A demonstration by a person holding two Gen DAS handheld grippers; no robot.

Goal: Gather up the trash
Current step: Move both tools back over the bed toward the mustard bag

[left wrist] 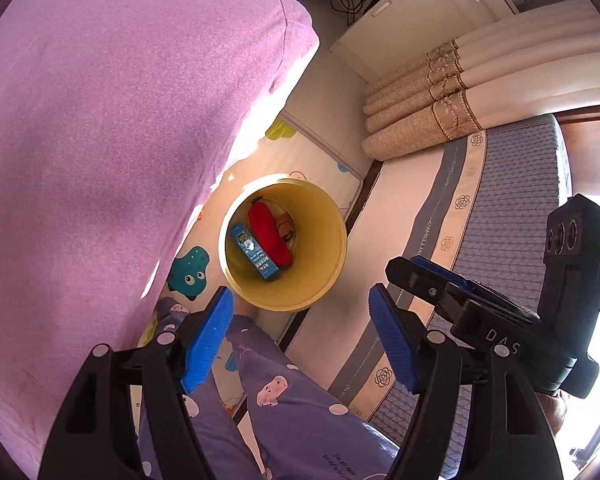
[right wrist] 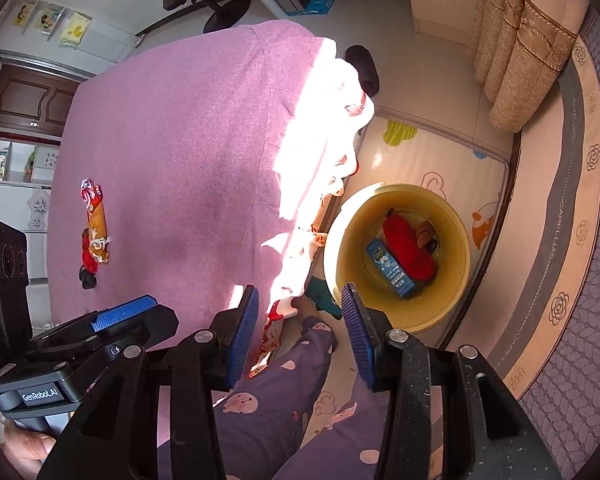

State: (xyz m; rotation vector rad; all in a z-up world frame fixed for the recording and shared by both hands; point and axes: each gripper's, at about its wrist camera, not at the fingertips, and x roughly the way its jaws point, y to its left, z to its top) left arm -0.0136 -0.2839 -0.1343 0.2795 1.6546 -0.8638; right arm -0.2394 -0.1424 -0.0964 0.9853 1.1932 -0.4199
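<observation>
Trash is partly collected: a red wrapper (right wrist: 410, 250) and blue carton (right wrist: 392, 270) lie in the yellow bin (right wrist: 458, 292) on the floor. One wrapper (right wrist: 94, 232) remains near the bed's (right wrist: 180, 140) left edge. Left tool (left wrist: 300, 336) and right tool (right wrist: 300, 336) are held wide apart, gripping nothing.

A smooth, glossy yellow plastic bin (left wrist: 332, 216) holds a red wrapper (left wrist: 269, 233) and a printed blue carton (left wrist: 255, 251), beside matt purple cloth (left wrist: 112, 120) on a bed, a glossy play mat (right wrist: 428, 152) and ribbed blue gripper pads (left wrist: 208, 336).
</observation>
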